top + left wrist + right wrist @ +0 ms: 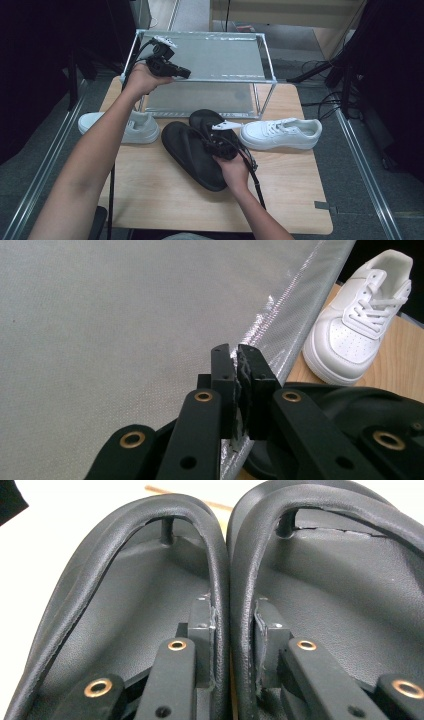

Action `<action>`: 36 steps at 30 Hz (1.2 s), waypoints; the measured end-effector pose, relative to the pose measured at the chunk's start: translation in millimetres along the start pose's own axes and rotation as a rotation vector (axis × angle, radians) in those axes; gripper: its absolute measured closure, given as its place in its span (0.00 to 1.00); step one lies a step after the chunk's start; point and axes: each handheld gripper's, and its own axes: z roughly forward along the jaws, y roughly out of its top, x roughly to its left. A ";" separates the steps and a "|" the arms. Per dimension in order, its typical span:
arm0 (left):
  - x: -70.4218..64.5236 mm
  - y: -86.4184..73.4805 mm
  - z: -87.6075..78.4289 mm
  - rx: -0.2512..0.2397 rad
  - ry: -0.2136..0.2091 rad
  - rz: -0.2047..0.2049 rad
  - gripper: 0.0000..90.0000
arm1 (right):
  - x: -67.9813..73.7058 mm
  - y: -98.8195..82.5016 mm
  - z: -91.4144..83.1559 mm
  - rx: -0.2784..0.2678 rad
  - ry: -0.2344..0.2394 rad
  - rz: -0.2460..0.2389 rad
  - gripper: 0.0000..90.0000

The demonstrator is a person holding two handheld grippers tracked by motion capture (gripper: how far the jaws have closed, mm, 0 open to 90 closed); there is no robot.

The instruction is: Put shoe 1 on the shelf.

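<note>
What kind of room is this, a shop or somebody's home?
Neither, probably: it looks like a lab or recording space. A small wooden table on grey carpet holds a metal-framed rack, black flip-flops and white sneakers, with cables and dark stands around.

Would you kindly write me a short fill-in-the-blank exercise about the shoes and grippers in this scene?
1. The right gripper pinches the adjacent straps of two ____ flip-flops.
2. The left gripper is shut on the edge of the ____ rack's top shelf.
3. Two ____ sneakers rest on the wooden table.

Missing words: black; metal; white
</note>
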 end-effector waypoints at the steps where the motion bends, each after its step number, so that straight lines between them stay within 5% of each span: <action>1: -0.5 0.2 -0.2 0.003 0.004 0.002 0.96 | -1.4 4.1 1.8 -0.004 -0.003 0.001 0.84; 8: -3.4 3.0 -0.2 0.025 0.020 0.012 0.96 | -19.4 31.6 16.2 -0.021 -0.034 0.019 0.84; 14: -2.9 -2.6 2.2 -0.024 -0.009 -0.018 0.97 | -32.1 47.8 36.3 -0.032 -0.084 0.031 0.84; 21: -6.7 0.7 2.0 0.003 0.019 0.020 0.97 | -34.6 59.8 56.8 -0.022 -0.128 0.048 0.84; 36: -7.5 -0.2 2.1 -0.002 0.022 0.014 0.98 | -47.5 73.4 96.2 -0.038 -0.195 0.119 0.82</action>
